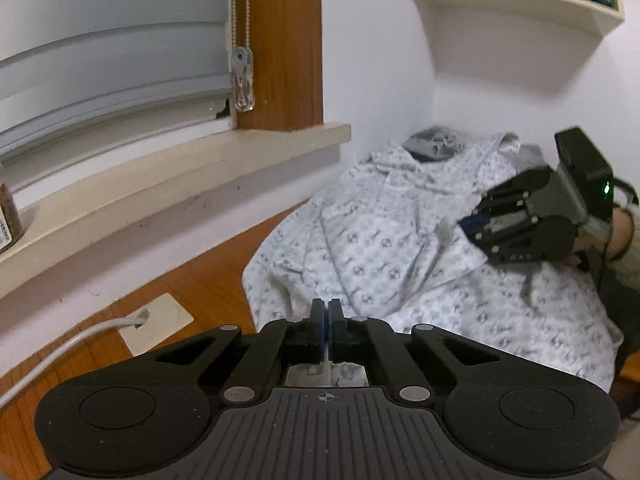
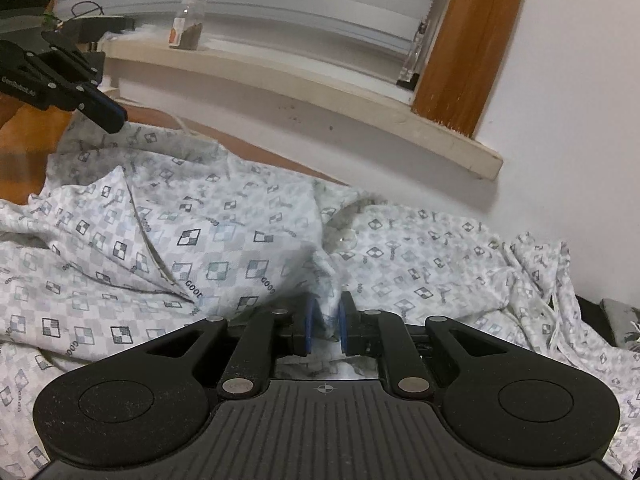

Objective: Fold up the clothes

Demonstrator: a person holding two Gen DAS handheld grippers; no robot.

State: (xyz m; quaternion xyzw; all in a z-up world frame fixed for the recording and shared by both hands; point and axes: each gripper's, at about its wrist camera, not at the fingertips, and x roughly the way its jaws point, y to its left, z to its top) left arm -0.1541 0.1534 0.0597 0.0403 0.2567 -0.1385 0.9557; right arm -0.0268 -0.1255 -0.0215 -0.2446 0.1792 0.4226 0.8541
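Pinching patterned garment [image 2: 240, 240], right claw [image 2: 326, 312]; left claw [image 1: 325, 312] seemingly empty.

The left black two-finger gripper with blue pads [image 1: 328, 326] has its jaws pressed fully together, pad against pad, with nothing visibly caught between them; it points slightly downward. From the right wrist view it [image 2: 114, 118] hangs at the upper left with its closed tips angled down. The right black two-finger gripper with blue pads [image 2: 326, 328] also tilts downward, its jaws narrowly parted and pinching a fold of cloth. A bare wrist [image 1: 622, 232] shows behind it.
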